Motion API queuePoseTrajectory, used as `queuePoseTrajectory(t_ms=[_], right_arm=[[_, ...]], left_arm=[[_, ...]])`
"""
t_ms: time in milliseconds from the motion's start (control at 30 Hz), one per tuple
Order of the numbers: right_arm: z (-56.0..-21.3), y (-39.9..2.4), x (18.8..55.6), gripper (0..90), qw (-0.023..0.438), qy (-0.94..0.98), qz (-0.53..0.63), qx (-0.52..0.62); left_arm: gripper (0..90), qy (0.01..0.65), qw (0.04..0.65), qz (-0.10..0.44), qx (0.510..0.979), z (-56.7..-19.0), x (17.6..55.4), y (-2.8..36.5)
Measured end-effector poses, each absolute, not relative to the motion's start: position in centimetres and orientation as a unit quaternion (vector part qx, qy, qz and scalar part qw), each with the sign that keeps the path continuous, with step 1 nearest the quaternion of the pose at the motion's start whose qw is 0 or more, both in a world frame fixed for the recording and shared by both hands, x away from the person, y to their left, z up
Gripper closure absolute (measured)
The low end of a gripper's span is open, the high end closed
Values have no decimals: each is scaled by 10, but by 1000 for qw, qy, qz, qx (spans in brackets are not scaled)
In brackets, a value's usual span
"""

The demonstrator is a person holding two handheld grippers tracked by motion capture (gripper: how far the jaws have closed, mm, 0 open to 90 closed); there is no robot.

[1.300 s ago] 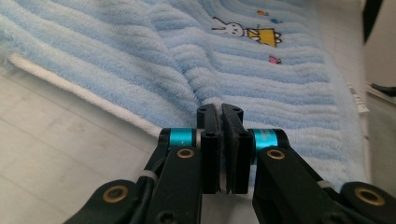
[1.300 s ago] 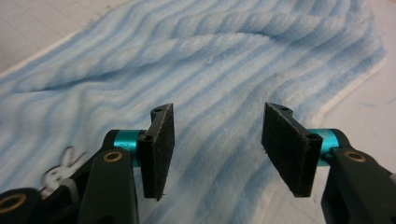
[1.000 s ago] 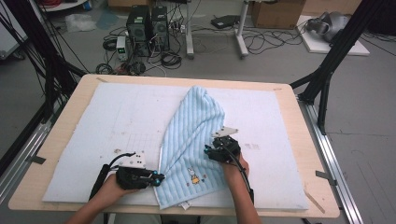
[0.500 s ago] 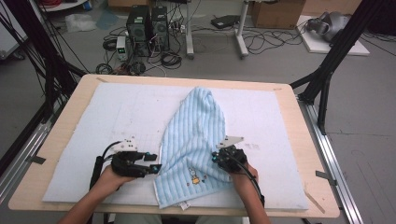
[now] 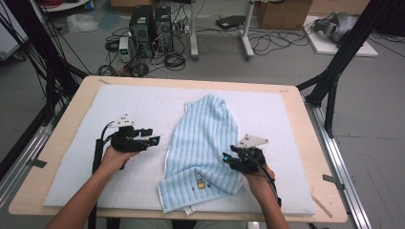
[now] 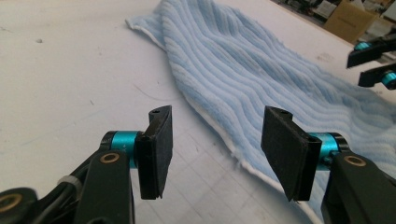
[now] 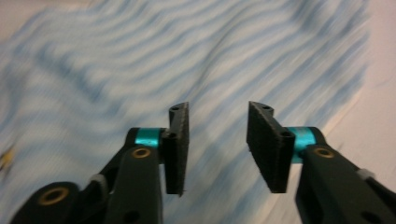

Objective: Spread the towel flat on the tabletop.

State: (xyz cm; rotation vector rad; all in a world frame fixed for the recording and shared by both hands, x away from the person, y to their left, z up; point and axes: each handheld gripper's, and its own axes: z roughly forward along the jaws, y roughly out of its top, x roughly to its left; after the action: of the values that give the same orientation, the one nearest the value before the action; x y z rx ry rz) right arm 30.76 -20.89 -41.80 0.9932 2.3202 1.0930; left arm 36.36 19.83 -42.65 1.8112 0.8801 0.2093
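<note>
A light blue striped towel (image 5: 205, 143) lies rumpled on the white padded mat (image 5: 86, 157) that covers the wooden counter (image 5: 313, 143), a little right of the middle of the high view; it narrows to a rounded hump toward the upper middle of the frame and spreads wider toward the lower edge, where a small cartoon print and a white tag show near its hem. The left gripper (image 5: 154, 140) sits at the left of the frame over bare mat, near the towel's left edge but apart from it, pointing toward it. In the left gripper view (image 6: 215, 149) its jaws have just been opening and stand wide apart with nothing between them; the towel's white-edged border (image 6: 219, 135) runs across the mat beyond the gap, and the other gripper's tips show at the upper right. The right gripper (image 5: 225, 159) is at the towel's right side in the lower right of the high view, its tips over the cloth. In the right gripper view (image 7: 217, 144), which is blurred, its jaws have just been opening and stand apart with no cloth pinched between the pads; the striped towel (image 7: 140, 70) spreads beneath them, with bare mat at the right edge.
</note>
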Motion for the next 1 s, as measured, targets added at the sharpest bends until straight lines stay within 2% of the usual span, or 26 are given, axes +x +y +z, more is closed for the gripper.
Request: queuePoseTrajectory(t_ms=[67,100,267,333,367,400,433,500,533,600,1000], right_arm=[[-420,-203,327,494,198,820,388,372],[-423,-195,345,423,196,812,392,385],[-431,-174,373,374,176,803,408,398],[-436,-164,383,407,171,815,391,392],[-439,-160,387,451,168,822,381,389],[-443,-157,390,537,160,828,372,387],[-446,-155,391,571,154,835,367,380],[-444,-154,389,759,146,837,370,375],[-444,-153,387,817,141,843,367,366],[-443,-154,380,841,138,853,362,350],[-437,-181,331,842,99,882,351,300]], left_arm=[[438,380,529,92,753,-428,369,198],[431,384,529,92,751,-428,371,198],[432,396,524,94,748,-433,378,198],[432,399,521,92,749,-435,379,198],[432,400,520,94,749,-435,380,198],[432,400,520,94,749,-435,380,199],[432,402,520,95,748,-436,380,198],[432,403,521,97,746,-436,381,199],[432,402,520,98,747,-436,381,199],[432,406,521,98,745,-437,382,199],[431,412,513,107,746,-434,398,187]])
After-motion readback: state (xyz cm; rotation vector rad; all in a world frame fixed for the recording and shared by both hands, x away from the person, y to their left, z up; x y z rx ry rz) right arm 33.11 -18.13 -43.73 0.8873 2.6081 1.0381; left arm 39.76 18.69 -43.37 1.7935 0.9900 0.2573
